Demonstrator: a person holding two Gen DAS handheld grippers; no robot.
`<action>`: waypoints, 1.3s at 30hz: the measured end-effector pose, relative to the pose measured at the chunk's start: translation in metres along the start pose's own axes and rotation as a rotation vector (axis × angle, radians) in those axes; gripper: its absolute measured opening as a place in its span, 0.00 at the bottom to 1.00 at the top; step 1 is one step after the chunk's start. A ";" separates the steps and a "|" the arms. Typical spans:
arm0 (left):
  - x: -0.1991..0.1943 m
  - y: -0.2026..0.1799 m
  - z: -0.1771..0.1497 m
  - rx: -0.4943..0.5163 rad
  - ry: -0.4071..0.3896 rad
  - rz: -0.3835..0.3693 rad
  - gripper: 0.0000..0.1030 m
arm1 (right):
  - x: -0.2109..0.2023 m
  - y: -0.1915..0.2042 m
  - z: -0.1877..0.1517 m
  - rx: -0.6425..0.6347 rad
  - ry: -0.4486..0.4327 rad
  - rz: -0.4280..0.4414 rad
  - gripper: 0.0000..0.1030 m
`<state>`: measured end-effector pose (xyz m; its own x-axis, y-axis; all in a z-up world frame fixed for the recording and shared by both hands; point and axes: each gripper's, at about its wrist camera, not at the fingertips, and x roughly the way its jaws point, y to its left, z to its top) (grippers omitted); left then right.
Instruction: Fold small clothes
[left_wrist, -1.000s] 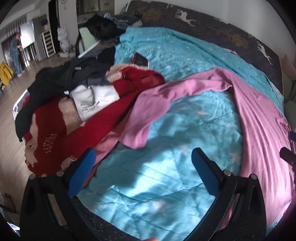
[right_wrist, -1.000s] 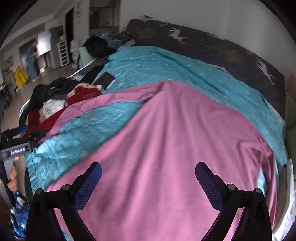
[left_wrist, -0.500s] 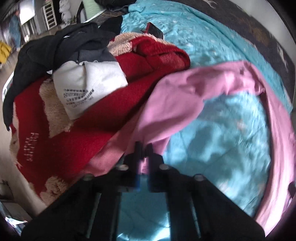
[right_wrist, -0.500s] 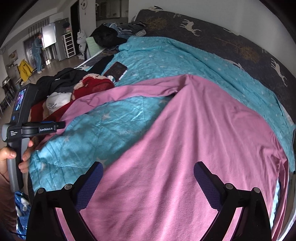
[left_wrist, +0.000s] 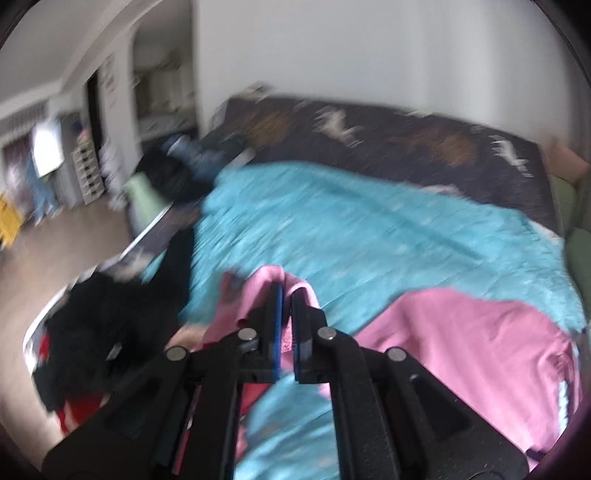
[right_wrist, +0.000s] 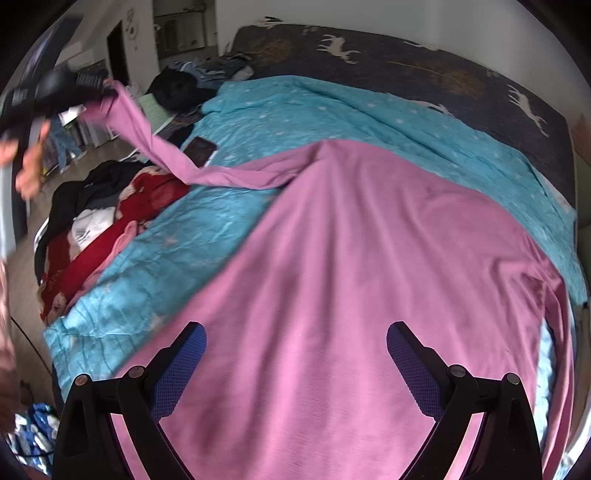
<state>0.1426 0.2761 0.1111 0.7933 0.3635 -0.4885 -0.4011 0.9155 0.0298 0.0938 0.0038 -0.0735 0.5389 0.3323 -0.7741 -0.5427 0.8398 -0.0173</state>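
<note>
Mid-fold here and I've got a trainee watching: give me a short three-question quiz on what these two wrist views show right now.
1. True or false: the left tool is shut on the pink shirt's sleeve.
2. The right tool is: A) shut on the shirt, B) open above the shirt, C) holding the phone.
3. Fill in: the red sweater lies at the bed's ____ edge, seen from the right wrist.

Key: 1 true. 2 B. 3 left.
</note>
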 end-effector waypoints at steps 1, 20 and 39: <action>-0.004 -0.022 0.012 0.024 -0.022 -0.027 0.05 | -0.004 -0.008 -0.002 0.015 -0.004 -0.010 0.97; -0.106 -0.359 -0.157 0.823 0.046 -0.643 0.60 | -0.088 -0.234 -0.128 0.539 -0.042 -0.237 0.97; 0.061 -0.158 -0.124 0.422 0.251 0.000 0.76 | -0.023 -0.277 -0.042 0.407 -0.039 -0.169 0.97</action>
<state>0.1971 0.1325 -0.0312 0.6376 0.3578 -0.6823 -0.1391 0.9245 0.3548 0.2049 -0.2548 -0.0779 0.6262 0.1852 -0.7573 -0.1509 0.9818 0.1154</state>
